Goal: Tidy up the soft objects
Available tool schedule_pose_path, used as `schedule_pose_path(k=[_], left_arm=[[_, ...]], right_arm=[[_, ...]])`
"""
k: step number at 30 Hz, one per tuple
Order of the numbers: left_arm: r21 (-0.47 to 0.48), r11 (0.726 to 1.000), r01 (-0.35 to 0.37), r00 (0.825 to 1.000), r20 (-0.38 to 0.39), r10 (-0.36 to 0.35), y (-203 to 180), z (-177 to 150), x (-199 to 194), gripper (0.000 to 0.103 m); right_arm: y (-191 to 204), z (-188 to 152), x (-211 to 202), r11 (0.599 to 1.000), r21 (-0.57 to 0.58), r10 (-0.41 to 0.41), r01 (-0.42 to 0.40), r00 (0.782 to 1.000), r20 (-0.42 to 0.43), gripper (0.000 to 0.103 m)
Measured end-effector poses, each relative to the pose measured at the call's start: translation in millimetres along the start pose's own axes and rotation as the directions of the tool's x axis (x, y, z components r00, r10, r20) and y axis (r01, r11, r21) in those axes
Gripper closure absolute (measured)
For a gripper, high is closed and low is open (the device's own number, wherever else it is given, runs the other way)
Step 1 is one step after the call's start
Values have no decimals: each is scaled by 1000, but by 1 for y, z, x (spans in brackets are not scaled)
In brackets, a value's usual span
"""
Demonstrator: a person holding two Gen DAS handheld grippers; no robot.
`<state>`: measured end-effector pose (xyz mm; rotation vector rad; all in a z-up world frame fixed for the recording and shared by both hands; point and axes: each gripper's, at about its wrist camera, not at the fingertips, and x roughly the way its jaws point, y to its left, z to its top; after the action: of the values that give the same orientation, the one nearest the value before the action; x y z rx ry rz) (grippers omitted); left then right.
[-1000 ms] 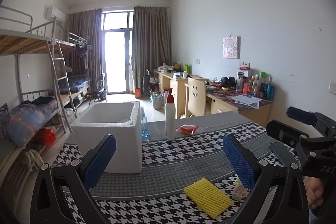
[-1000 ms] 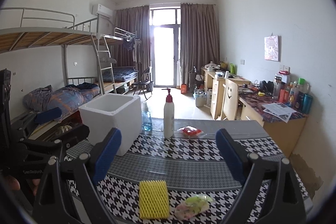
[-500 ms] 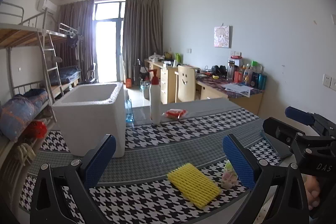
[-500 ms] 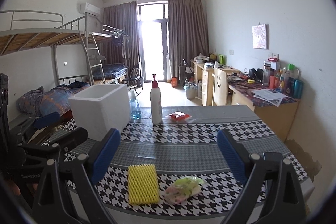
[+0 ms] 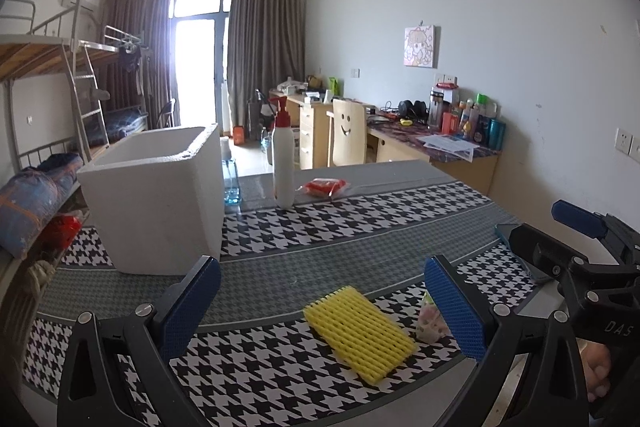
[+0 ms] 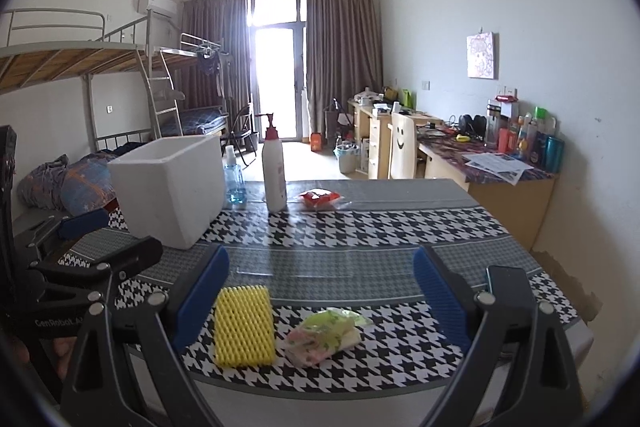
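Both tools are spread wide and hold nothing: the left tool (image 5: 320, 307) and right tool (image 6: 320, 291) hover over the surface's (image 6: 360, 223) near edge. The yellow foam net (image 6: 243, 326) lies there, just left of a soft floral pouch (image 6: 324, 335). The white foam box (image 5: 156, 195) stands far left.

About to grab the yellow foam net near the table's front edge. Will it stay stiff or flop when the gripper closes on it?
The yellow foam net lies flat and looks like open mesh, so it will probably squash between the pads and droop at the free end. It seems very light, so a nudge may slide it across the tablecloth towards the crumpled packet.
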<state>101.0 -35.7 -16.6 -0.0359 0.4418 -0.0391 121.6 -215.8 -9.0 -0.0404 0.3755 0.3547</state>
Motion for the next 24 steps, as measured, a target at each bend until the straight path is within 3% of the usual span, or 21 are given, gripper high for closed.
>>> schedule_pose_path(k=[24], left_arm=[[5,999,35,996,-85,-34,-7,-16,26,1]], right_arm=[[-12,-18,13,999,38,-33,36,997,-64,8]])
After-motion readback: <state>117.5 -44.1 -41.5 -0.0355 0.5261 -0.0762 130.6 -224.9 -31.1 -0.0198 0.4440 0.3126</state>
